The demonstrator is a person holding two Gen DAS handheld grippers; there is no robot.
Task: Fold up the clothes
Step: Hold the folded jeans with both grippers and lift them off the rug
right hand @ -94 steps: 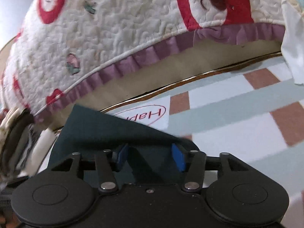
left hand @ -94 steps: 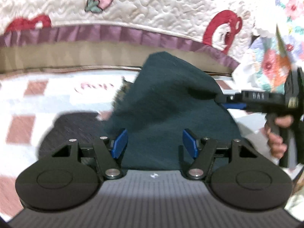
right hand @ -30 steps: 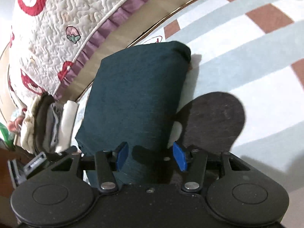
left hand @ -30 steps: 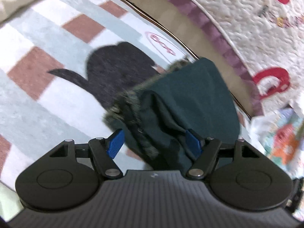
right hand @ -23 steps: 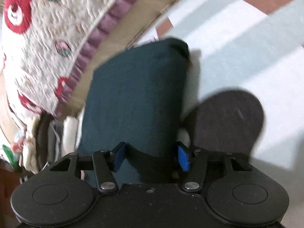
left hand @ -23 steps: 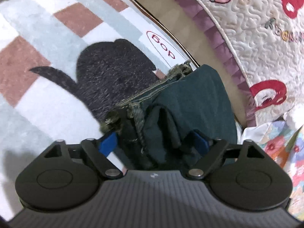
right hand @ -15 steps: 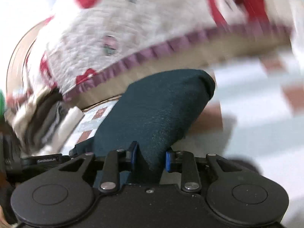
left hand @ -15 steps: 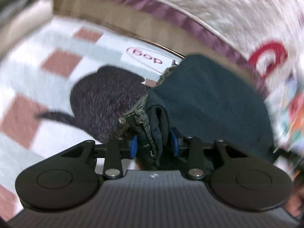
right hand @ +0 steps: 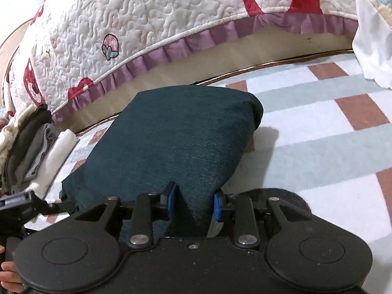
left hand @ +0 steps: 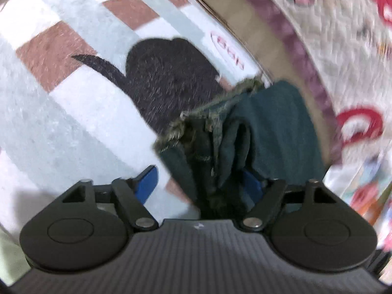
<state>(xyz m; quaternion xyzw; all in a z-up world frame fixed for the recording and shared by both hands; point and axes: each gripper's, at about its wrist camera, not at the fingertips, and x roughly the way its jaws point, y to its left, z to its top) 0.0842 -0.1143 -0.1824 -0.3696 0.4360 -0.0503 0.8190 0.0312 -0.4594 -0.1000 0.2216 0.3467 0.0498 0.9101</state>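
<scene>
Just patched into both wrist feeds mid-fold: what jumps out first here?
The folded dark teal denim garment dominates, lying on the checked pink, white and pale green rug beside the white quilted bedspread with red bears and a purple frill. The right gripper pinches its near edge, jaws opening slightly. The left gripper is opening around the frayed end, its pads off the cloth.
</scene>
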